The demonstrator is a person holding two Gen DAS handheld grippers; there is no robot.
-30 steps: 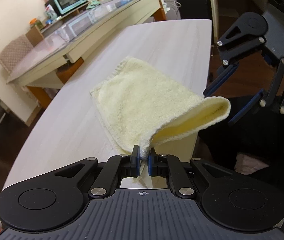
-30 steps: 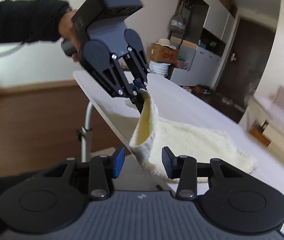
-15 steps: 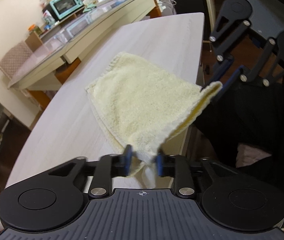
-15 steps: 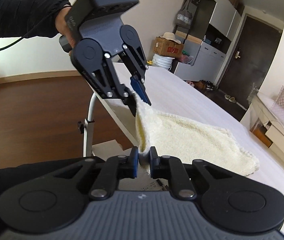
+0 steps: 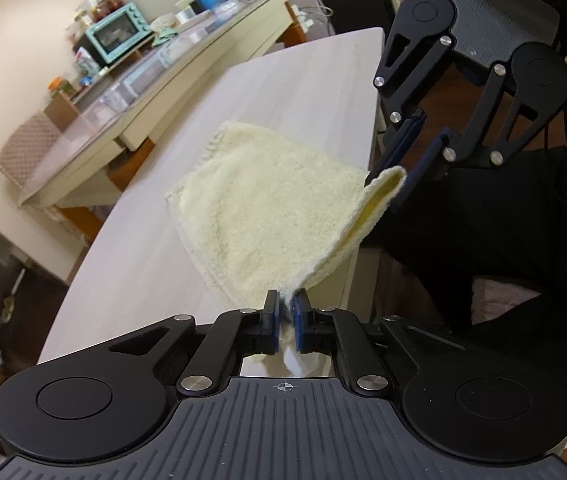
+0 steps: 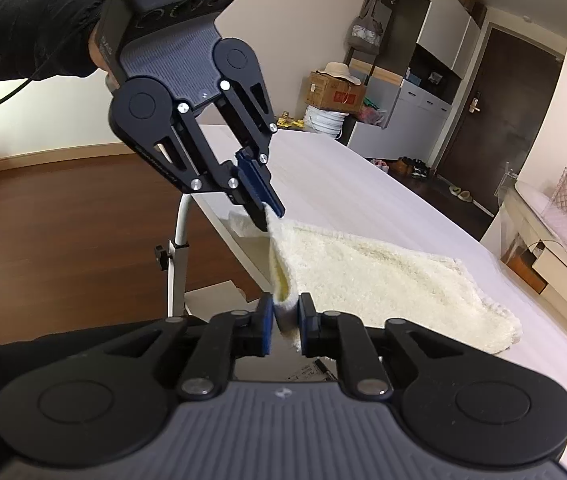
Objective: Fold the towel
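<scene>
A pale yellow towel [image 5: 267, 208] lies folded on the white table [image 5: 303, 88], its near edge lifted off the top. My left gripper [image 5: 286, 308] is shut on the near-left corner; in the right wrist view it [image 6: 271, 212] points down at that corner. My right gripper [image 6: 285, 312] has the other near corner of the towel [image 6: 383, 280] between its blue pads, which still touch the thick fold while the jaws are opening slightly. In the left wrist view the right gripper [image 5: 387, 190] sits at the table's right edge.
A long side counter [image 5: 155, 92] with a teal oven [image 5: 117, 36] and a blue jug runs beyond the table. The table edge [image 6: 235, 240] and its metal leg [image 6: 177, 248] lie below the grippers. A person's dark sleeve [image 6: 23, 36] holds the left gripper.
The right gripper, open a second ago, has shut on its towel corner. The left jaws opened briefly and shut again on their corner. The sagging fold between the grippers is now pulled straighter.
</scene>
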